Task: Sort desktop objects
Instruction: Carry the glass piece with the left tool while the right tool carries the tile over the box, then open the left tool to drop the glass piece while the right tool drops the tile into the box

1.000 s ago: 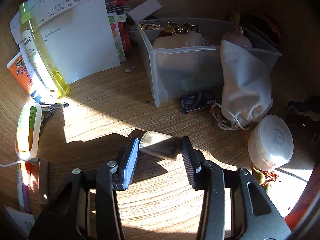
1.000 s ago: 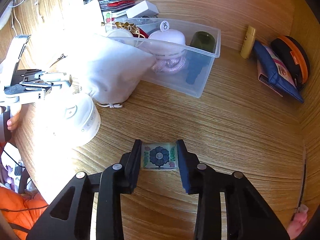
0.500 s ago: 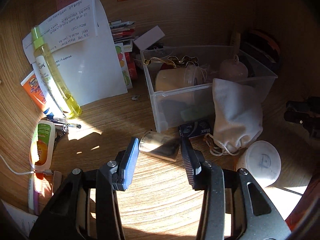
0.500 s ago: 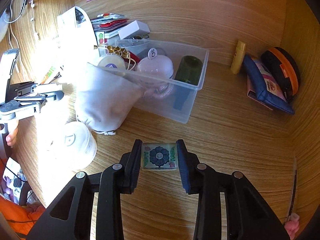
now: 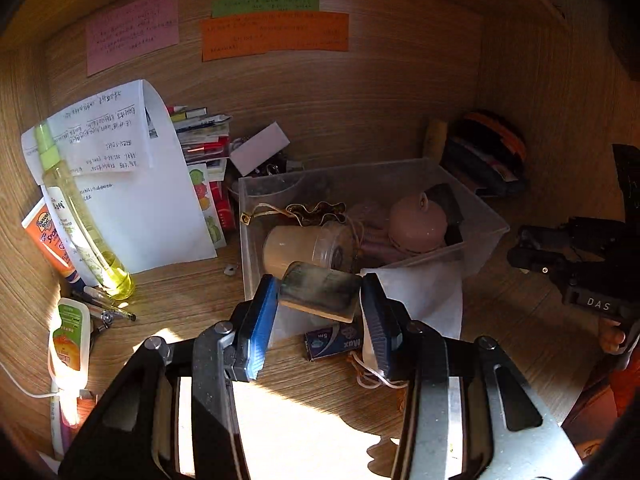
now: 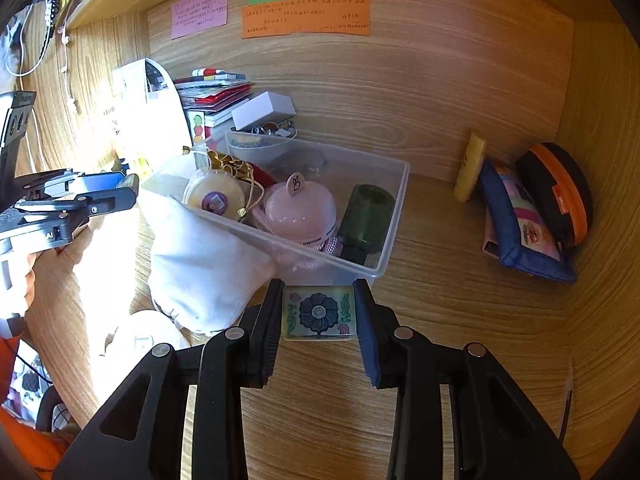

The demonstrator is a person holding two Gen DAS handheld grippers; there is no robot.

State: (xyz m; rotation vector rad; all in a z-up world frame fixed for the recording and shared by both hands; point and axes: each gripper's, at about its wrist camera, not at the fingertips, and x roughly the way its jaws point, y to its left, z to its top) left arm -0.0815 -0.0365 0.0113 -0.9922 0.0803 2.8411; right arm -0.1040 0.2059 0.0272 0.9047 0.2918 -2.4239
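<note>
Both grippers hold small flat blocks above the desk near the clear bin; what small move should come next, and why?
Probably carry the right gripper forward over the clear bin before releasing. Its flower-patterned tile is clamped between the pads, just short of the bin's near wall, and the left gripper grips a dark flat block at the bin's other side.

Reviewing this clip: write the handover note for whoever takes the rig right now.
Left gripper: shut on a dark flat block, held over the bin's near wall.
Right gripper: shut on a flower tile, held just in front of the bin.
Done: both pieces are lifted off the desk.
Left: put each down, probably into the bin; white pouch, round white case and blue box remain outside it.
</note>
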